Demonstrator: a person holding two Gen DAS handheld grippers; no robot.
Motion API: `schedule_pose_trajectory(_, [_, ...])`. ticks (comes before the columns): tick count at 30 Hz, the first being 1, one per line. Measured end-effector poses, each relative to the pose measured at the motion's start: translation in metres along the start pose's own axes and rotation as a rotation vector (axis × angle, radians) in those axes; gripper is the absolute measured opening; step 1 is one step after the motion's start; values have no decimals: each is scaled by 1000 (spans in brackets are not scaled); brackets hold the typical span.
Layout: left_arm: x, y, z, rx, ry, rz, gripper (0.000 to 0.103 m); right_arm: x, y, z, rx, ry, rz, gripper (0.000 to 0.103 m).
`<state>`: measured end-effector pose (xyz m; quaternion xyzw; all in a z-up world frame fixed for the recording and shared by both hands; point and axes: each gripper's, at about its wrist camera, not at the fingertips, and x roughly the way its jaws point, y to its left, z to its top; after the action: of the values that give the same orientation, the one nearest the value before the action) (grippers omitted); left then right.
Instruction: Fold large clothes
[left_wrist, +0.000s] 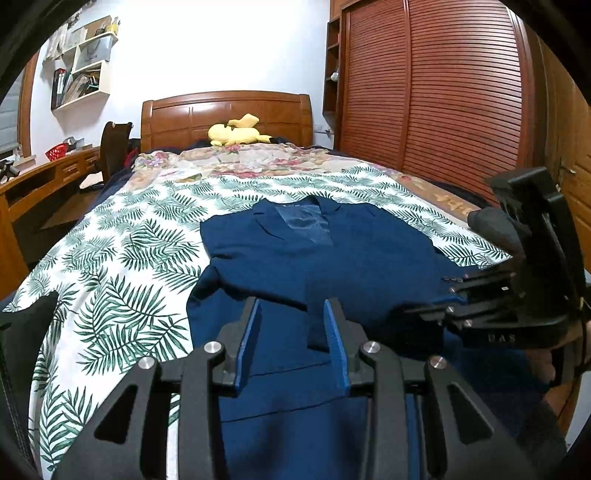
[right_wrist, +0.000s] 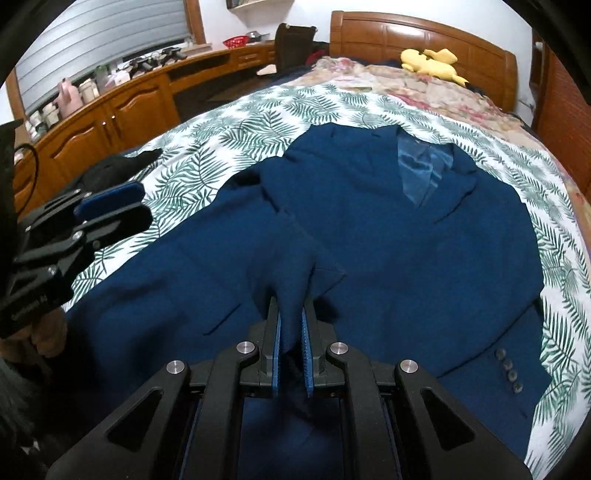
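Observation:
A dark blue suit jacket (left_wrist: 332, 251) (right_wrist: 406, 258) lies face up on the leaf-print bed cover (left_wrist: 129, 258) (right_wrist: 240, 122), collar toward the headboard. My right gripper (right_wrist: 291, 306) is shut on a raised fold of the jacket's cloth near its middle front; the fabric stands up in a peak between the blue pads. In the left wrist view that gripper (left_wrist: 410, 314) comes in from the right, low over the jacket. My left gripper (left_wrist: 293, 310) (right_wrist: 142, 205) hovers over the jacket's left side, open, with nothing between its pads. A buttoned sleeve cuff (right_wrist: 508, 369) lies at the lower right.
A yellow plush toy (left_wrist: 236, 134) (right_wrist: 432, 62) rests by the wooden headboard. A black garment (right_wrist: 107, 166) lies at the bed's left edge. A wooden desk (right_wrist: 110, 110) with clutter runs along the left, and a slatted wardrobe (left_wrist: 424, 92) stands on the right.

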<state>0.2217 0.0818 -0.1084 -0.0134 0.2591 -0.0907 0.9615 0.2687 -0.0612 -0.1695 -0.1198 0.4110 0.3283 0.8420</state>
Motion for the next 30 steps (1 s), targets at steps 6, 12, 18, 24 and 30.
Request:
schedule_pose_trajectory(6, [4, -3, -1, 7, 9, -1, 34, -10, 3, -19, 44, 7, 19, 18])
schedule_pose_trajectory(12, [4, -7, -3, 16, 13, 1, 34, -33, 13, -44, 25, -5, 31, 38])
schedule_pose_trajectory(18, [7, -12, -4, 19, 21, 12, 34, -56, 5, -62, 25, -37, -19, 41])
schedule_pose_trajectory(24, [15, -18, -10, 37, 46, 25, 34, -64, -19, -73, 60, -57, -83, 42])
schedule_pose_trajectory(30, [28, -27, -16, 52, 89, 28, 34, -58, -46, -82, 124, -57, -90, 42])
